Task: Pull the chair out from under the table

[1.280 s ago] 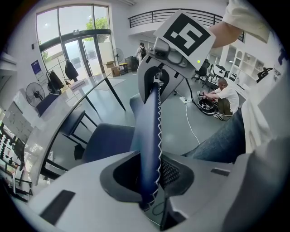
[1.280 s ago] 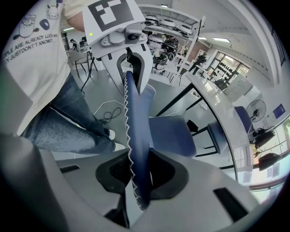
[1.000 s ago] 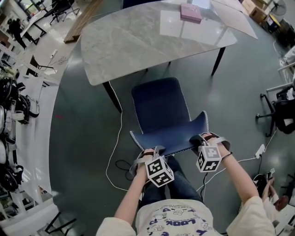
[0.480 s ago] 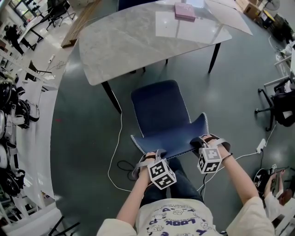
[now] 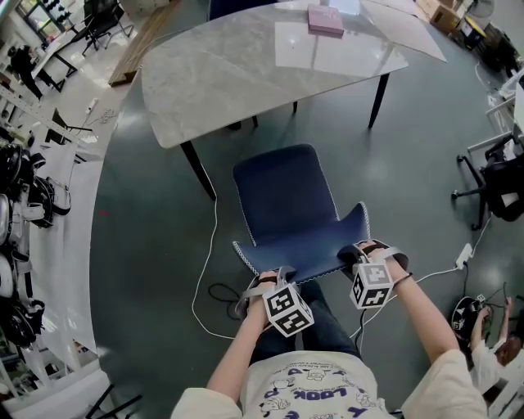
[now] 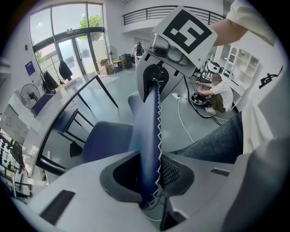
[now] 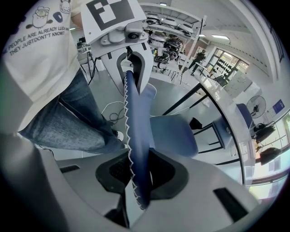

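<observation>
A dark blue chair (image 5: 282, 200) with white zigzag stitching stands on the floor in front of the grey marble table (image 5: 237, 65), its seat out from under the tabletop. My left gripper (image 5: 266, 282) is shut on the left end of the chair's backrest top edge (image 6: 152, 136). On the right end of that same edge (image 7: 136, 158) my right gripper (image 5: 360, 254) is shut. Both gripper views show the backrest edge running between the jaws (image 6: 147, 181) and the other gripper across from it.
A pink box (image 5: 325, 20) lies on the table's far side. White cables (image 5: 205, 278) trail on the floor by the chair's left and right. An office chair (image 5: 491, 176) stands at the right; racks of gear line the left wall. A person crouches at lower right (image 5: 491, 344).
The chair has slid a little further from the table, toward me, with both grippers still on its backrest. More floor shows between seat front and table edge.
</observation>
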`<control>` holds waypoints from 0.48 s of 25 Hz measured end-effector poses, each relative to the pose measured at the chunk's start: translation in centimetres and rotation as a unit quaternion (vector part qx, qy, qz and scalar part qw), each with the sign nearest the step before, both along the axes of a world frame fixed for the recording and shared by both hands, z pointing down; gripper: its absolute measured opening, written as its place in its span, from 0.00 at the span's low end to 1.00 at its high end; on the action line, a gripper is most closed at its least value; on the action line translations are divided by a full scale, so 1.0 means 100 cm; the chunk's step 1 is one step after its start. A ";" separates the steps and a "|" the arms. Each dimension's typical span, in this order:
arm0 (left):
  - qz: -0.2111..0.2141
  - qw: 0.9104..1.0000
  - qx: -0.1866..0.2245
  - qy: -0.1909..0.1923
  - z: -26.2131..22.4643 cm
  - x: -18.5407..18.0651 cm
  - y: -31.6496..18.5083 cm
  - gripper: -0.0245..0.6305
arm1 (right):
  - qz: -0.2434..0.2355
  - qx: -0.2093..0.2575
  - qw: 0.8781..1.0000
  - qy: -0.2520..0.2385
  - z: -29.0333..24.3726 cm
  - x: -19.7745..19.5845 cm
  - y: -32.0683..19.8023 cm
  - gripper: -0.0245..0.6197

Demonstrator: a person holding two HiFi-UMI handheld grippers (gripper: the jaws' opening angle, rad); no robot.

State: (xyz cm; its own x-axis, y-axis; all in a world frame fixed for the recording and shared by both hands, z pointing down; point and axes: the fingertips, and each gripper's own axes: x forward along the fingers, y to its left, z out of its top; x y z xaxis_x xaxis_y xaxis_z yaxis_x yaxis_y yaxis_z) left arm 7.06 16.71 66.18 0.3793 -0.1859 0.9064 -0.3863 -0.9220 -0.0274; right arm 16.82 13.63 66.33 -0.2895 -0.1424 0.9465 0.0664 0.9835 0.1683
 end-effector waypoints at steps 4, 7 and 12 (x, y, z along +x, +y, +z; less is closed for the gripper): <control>0.003 1.000 0.003 0.000 0.000 0.002 0.004 0.19 | 0.002 0.001 1.000 -0.002 0.001 0.003 0.006 0.17; 0.002 1.000 0.005 0.003 0.000 0.002 0.006 0.19 | 0.006 0.004 1.000 -0.004 0.001 0.002 0.008 0.18; -0.007 1.000 0.000 0.014 0.000 -0.001 0.005 0.22 | 0.014 0.002 1.000 -0.006 0.000 -0.001 0.007 0.20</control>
